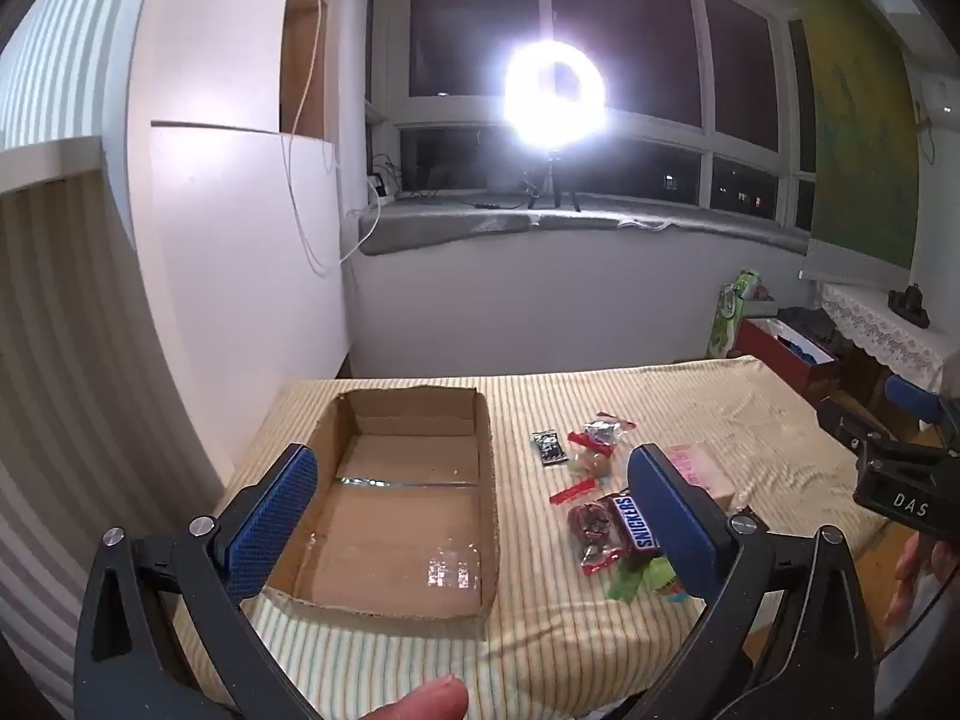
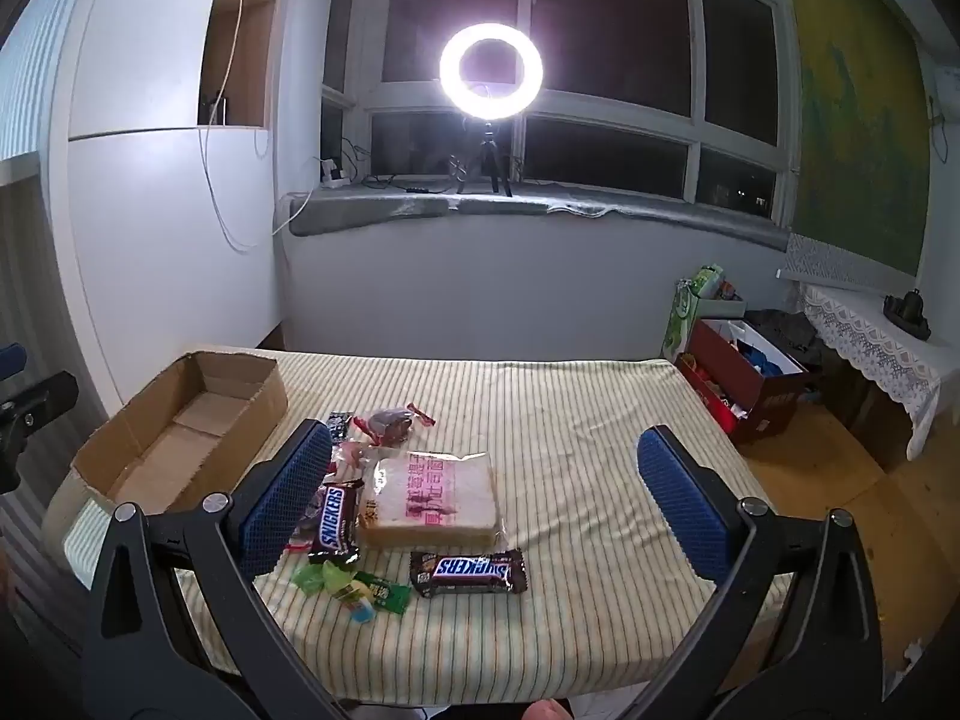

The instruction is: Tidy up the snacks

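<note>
An empty cardboard box [image 1: 390, 504] sits on the left of the striped table; it also shows in the right wrist view [image 2: 180, 426]. Snacks lie to its right: two Snickers bars [image 2: 468, 570] [image 2: 333, 525], a wrapped bread pack [image 2: 432, 498], green candies [image 2: 354, 591], red-wrapped sweets [image 2: 390, 423] and a small black packet [image 1: 549, 447]. My left gripper [image 1: 474, 516] is open and empty, above the box's near right side. My right gripper [image 2: 486, 510] is open and empty, above the snack pile.
The striped table [image 2: 570, 420] ends close to a white wall on the left. A red box [image 2: 744, 384] and a green bag [image 2: 690, 306] stand on the floor at the right. A bright ring light [image 2: 491, 71] stands on the window sill.
</note>
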`<action>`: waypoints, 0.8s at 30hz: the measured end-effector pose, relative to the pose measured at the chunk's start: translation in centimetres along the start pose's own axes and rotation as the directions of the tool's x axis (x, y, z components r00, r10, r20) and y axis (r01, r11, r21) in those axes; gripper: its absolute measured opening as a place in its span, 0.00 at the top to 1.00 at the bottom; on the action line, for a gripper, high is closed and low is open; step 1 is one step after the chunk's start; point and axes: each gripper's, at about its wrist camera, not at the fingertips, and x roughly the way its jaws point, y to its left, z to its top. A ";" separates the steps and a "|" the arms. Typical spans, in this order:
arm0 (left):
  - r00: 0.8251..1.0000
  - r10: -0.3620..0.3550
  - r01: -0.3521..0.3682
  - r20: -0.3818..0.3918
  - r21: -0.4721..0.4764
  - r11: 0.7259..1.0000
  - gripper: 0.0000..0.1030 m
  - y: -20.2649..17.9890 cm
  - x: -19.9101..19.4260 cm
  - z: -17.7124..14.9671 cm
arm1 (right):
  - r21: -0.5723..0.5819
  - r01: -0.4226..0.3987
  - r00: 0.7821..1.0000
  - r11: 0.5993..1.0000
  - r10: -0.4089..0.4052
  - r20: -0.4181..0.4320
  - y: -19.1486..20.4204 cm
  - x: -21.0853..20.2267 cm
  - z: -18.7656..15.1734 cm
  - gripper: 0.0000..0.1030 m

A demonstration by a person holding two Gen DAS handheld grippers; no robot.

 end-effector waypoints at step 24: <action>1.000 -0.013 0.014 0.016 -0.044 0.999 0.00 0.9 -4.5 -1.3 | -0.006 0.030 0.999 1.000 -0.029 0.037 1.0 -5.3 0.2 0.00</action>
